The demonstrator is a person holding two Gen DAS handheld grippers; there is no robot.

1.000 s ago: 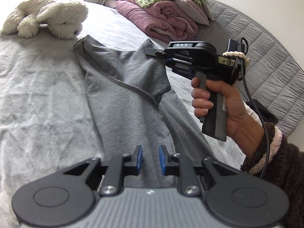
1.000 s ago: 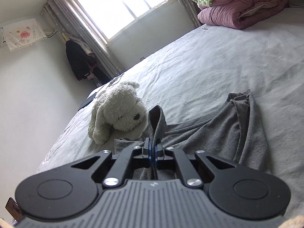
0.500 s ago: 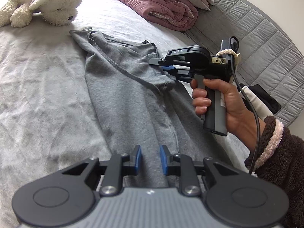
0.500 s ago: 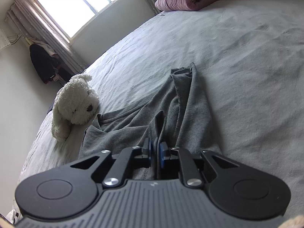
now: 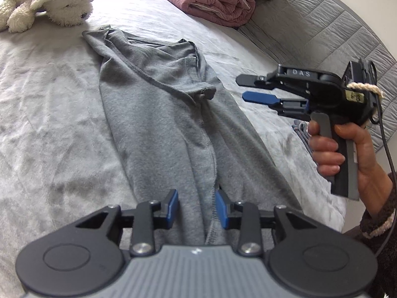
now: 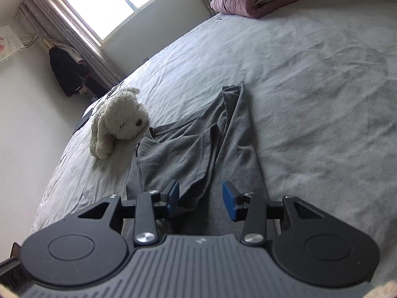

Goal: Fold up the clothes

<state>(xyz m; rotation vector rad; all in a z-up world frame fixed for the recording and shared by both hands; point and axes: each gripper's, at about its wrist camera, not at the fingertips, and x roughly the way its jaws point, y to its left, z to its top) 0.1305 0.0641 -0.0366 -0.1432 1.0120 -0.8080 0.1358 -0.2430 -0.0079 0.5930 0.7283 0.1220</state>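
From my left wrist camera, the grey garment lies lengthwise on the bed; my left gripper has just been opening, pads astride its seam without pressing. My right gripper hangs beside it, released.

From my right wrist camera, that gripper has just been opening, gripping nothing above the garment.

A wide bed with a wrinkled pale grey sheet carries everything. A grey garment lies stretched along its middle, partly folded over itself. A white plush dog rests just beyond the garment's far end, and a rolled mauve quilt sits at the far edge by a grey quilted headboard.
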